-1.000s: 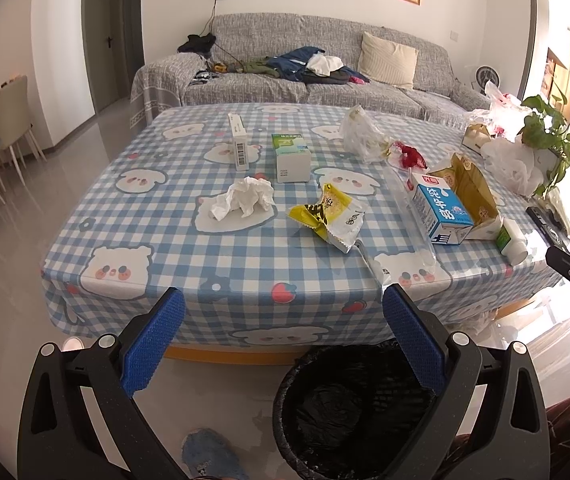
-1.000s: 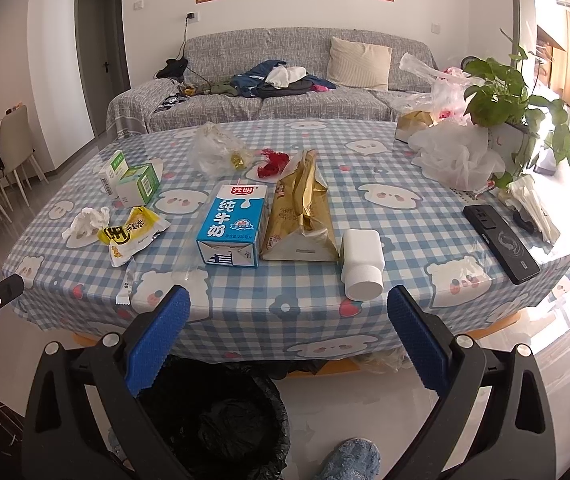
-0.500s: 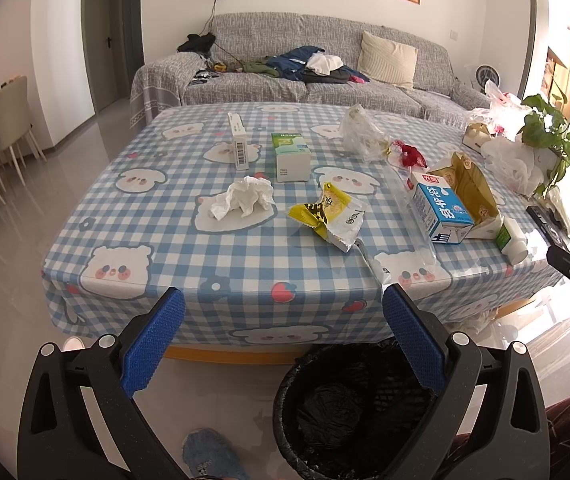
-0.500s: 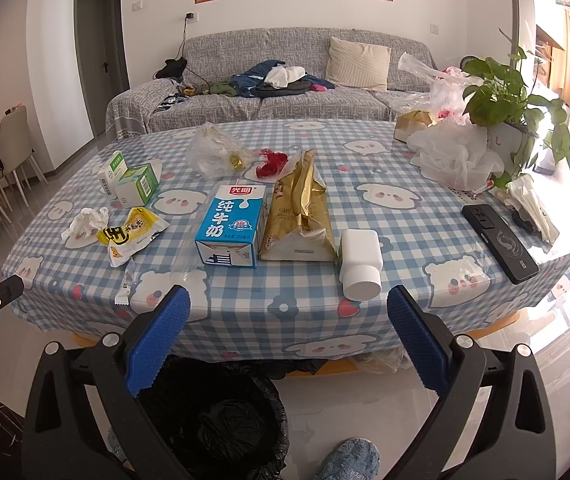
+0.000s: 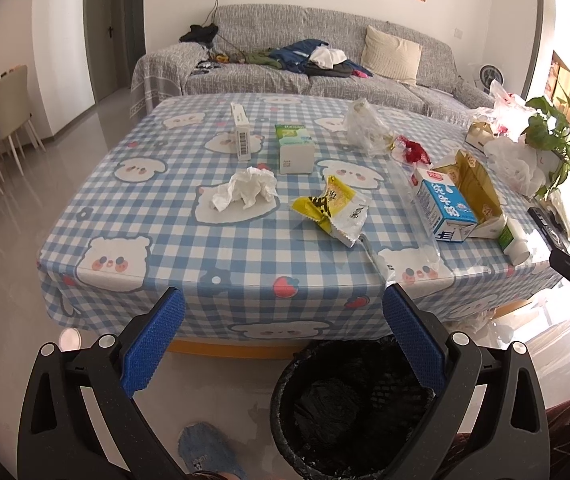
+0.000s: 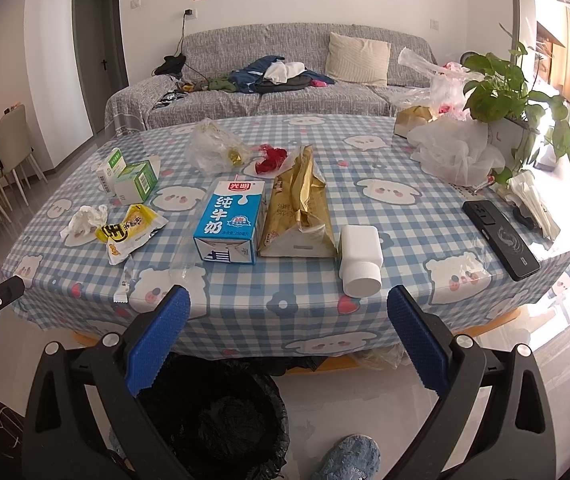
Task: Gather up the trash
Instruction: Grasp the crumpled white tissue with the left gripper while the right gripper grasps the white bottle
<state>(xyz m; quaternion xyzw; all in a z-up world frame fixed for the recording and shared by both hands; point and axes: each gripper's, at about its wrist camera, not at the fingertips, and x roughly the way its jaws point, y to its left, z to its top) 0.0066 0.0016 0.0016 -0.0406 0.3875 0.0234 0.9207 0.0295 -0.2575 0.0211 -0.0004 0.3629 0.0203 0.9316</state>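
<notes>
The right gripper (image 6: 288, 312) hangs before the near edge of the table (image 6: 365, 168), its blue pads spread wide with nothing between them; below it on the floor stands a black-lined trash bin (image 6: 221, 412); on the table lie a blue milk carton (image 6: 232, 222), a gold bag (image 6: 299, 210) just beside it, a white bottle (image 6: 360, 258), a yellow wrapper (image 6: 131, 230), a crumpled tissue (image 6: 83, 220) and a black phone (image 6: 500, 238).

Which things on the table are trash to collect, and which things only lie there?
For the job:
crumpled tissue
yellow snack wrapper
milk carton
gold bag
clear plastic bag
red wrapper
black bin, on the floor

Just lying about:
phone
potted plant
sofa
</notes>
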